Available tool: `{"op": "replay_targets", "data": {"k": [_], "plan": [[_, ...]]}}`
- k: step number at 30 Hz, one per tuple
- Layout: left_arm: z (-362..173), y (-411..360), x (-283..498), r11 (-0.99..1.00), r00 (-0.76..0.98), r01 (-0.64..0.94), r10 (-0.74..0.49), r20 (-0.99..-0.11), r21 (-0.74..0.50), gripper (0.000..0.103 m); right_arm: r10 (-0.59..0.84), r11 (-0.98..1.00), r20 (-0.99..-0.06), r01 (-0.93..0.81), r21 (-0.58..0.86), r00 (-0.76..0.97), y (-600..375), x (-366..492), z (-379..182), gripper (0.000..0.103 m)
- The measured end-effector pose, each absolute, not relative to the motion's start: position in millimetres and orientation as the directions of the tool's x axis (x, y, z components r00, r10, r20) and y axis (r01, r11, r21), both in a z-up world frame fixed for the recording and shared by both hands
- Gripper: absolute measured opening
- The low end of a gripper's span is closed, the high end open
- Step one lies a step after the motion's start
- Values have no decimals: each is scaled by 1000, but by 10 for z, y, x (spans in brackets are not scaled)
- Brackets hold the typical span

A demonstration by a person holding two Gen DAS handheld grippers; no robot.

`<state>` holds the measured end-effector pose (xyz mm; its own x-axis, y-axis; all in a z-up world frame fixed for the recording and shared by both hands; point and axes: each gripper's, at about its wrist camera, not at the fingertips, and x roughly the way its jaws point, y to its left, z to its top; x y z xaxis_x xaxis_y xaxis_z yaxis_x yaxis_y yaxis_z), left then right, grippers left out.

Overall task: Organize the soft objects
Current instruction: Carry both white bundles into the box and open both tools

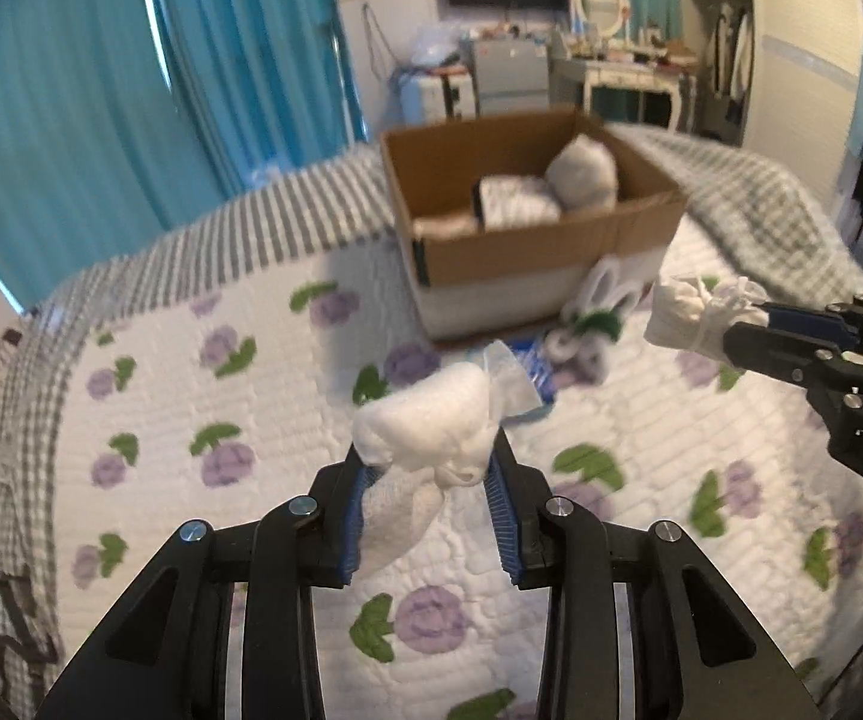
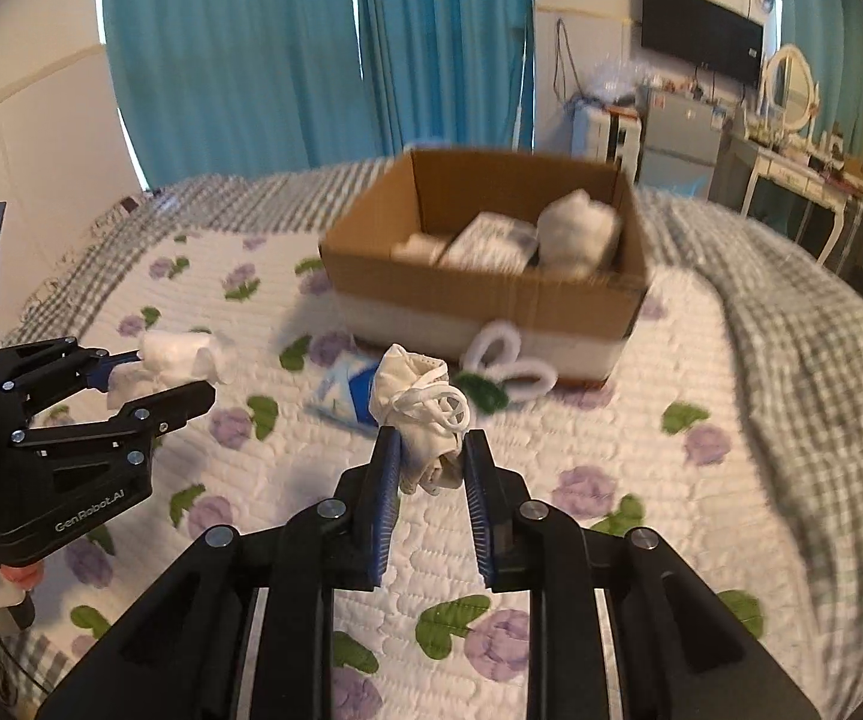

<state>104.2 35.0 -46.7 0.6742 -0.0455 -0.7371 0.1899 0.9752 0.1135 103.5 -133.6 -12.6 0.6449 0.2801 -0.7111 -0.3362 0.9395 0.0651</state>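
My left gripper is shut on a white rolled sock and holds it above the floral quilt; it also shows in the right wrist view at the left. My right gripper is shut on a cream cloth bundle with white cords, held above the bed; the left wrist view shows that bundle at the right. An open cardboard box stands ahead on the bed with several soft white items inside; it also shows in the right wrist view.
A white and green bunny-ear headband and a blue and white packet lie on the quilt in front of the box. A grey checked blanket lies at the right. Blue curtains, a dresser and a mirror stand behind.
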Motion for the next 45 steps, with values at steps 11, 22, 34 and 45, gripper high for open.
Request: {"op": "replay_targets", "data": {"k": [11,22,34,45], "plan": [[314,99,967,976,768,208,-124,-629,61,34,313,930,-601,-365,37,736,-1496,965,727,22],[743,-89,1721,975,810,217,-153,-567,46,34,332,927,-518,-373,27,788,-1644,1672,1357,22],[375,-144,3036,986,765,165,-121,-632,11,34,320,922,-610,-385,26,725,-1589,2988,823,22],[-350,-224,3470,983,707,180,-109,-699,28,38,371,903,-641,-424,78,672,-1711,3539,80,22]]}}
